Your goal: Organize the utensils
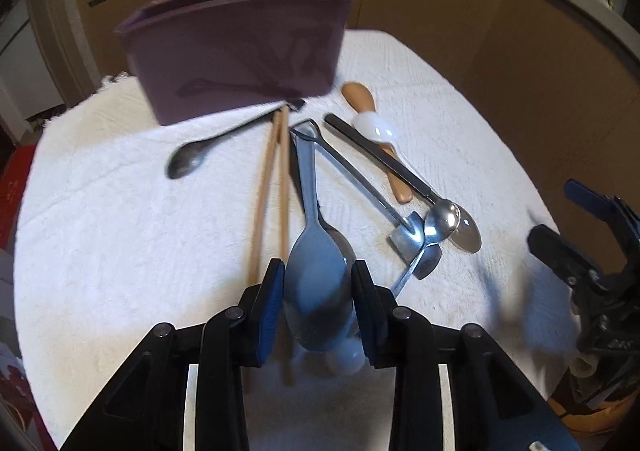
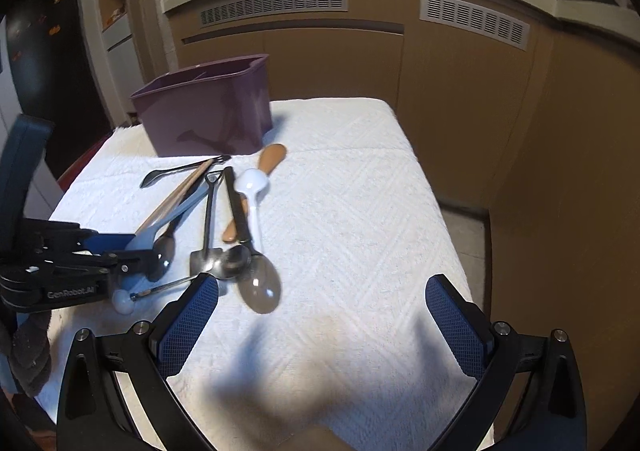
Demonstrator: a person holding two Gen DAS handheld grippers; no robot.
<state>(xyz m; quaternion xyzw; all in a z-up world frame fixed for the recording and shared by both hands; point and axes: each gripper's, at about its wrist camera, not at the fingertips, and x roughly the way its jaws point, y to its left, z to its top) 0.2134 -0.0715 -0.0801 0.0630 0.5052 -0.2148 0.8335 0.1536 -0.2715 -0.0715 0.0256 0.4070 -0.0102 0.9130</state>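
My left gripper (image 1: 318, 271) is shut on the bowl of a pale blue spoon (image 1: 312, 251), whose handle points away toward the purple bin (image 1: 240, 51). The right wrist view shows the same gripper (image 2: 140, 251) at the left with the blue spoon (image 2: 180, 207) in it. My right gripper (image 2: 322, 279) stands wide open over bare white towel (image 2: 360, 211), nothing between its fingers. On the towel lie wooden chopsticks (image 1: 276, 179), a dark spoon (image 1: 188, 163), a wooden spoon (image 1: 360, 95), a white spoon (image 1: 378, 127) and steel spoons (image 1: 464, 227). Dark utensil shapes show through the bin's wall.
A small metal scoop (image 1: 404, 239) and a thin stick with a white ball end (image 2: 122, 301) lie among the spoons. Brown cabinets with vent grilles (image 2: 276, 5) stand behind the table. The towel's right edge (image 2: 440, 211) drops to the floor.
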